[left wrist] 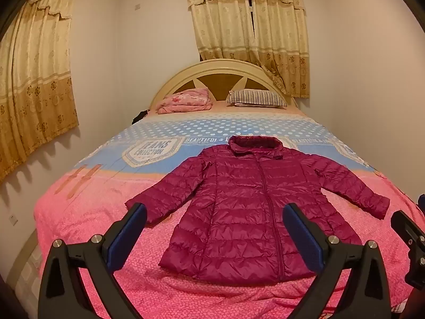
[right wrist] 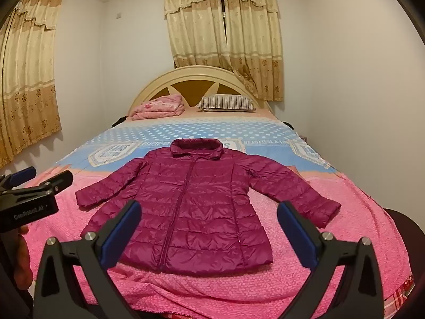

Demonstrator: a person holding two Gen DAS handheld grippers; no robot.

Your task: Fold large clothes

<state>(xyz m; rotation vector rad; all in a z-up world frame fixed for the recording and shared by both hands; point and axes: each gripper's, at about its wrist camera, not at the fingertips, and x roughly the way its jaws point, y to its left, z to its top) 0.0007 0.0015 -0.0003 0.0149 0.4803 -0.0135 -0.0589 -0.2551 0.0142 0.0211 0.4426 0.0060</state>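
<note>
A: We're looking down the bed, and the magenta puffer jacket lies flat on the pink bedspread, zipped, front up, collar toward the headboard.

B: Both sleeves spread out to the sides, hem nearest us. And our left gripper?

A: Spread wide, nothing between its blue pads. It hangs above the bedspread near the hem, apart from the jacket.

B: Same on our right gripper: jaws gaping, empty, tilted down over the lower half of the jacket without touching it.

A: From the right wrist we see the left gripper at the left edge, out beside the sleeve cuff.

B: Up at the far end, a folded pink quilt and a striped pillow sit against the headboard, well apart from the jacket.

A: Gold curtains hang behind.
</note>
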